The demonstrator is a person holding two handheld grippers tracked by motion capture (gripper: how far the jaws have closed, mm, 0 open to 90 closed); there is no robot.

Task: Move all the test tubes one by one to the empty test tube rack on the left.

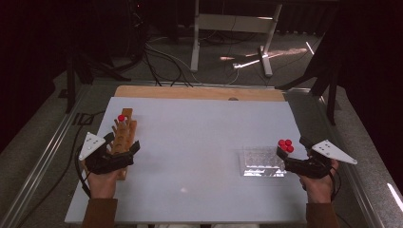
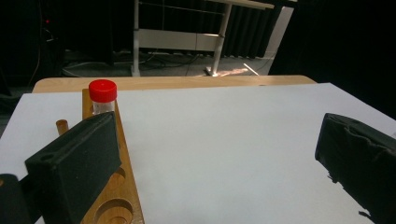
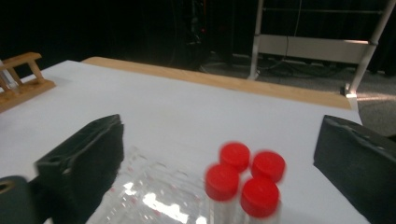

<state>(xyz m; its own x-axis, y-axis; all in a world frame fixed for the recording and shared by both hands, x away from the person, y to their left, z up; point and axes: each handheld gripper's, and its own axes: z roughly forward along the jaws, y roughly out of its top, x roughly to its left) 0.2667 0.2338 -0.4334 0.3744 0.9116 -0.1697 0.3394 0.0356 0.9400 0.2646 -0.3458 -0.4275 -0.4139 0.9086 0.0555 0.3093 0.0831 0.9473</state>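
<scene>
Surface: a white sheet (image 1: 190, 156) over a wooden top whose edge shows at 12 o'clock in the high view.
Left gripper (image 1: 124, 150): at 9 o'clock on the surface, held in the person's left hand (image 1: 101, 180); its jaws stand wide apart with nothing between them. In the left gripper view one jaw sits over the near end of the wooden rack, though whether it touches the wood cannot be told.
Wooden rack (image 1: 124, 133): a long holder with round holes, lying at 9 o'clock on the surface and running away toward 12 o'clock.
Racked vial (image 2: 102, 95): a clear tube with a red cap, upright in the far end of the wooden rack; the holes nearer the left gripper are empty.
Right gripper (image 1: 292, 153): at 3 o'clock on the surface, held in the person's right hand (image 1: 317, 185); its jaws are wide apart and grip nothing.
Red-capped vials (image 3: 245, 177): four, upright and bunched together, between the right gripper's open jaws in the right gripper view, apart from both.
Clear tray (image 1: 261, 162): a transparent tray at 4 o'clock on the surface, with the red-capped vials at its right end.
</scene>
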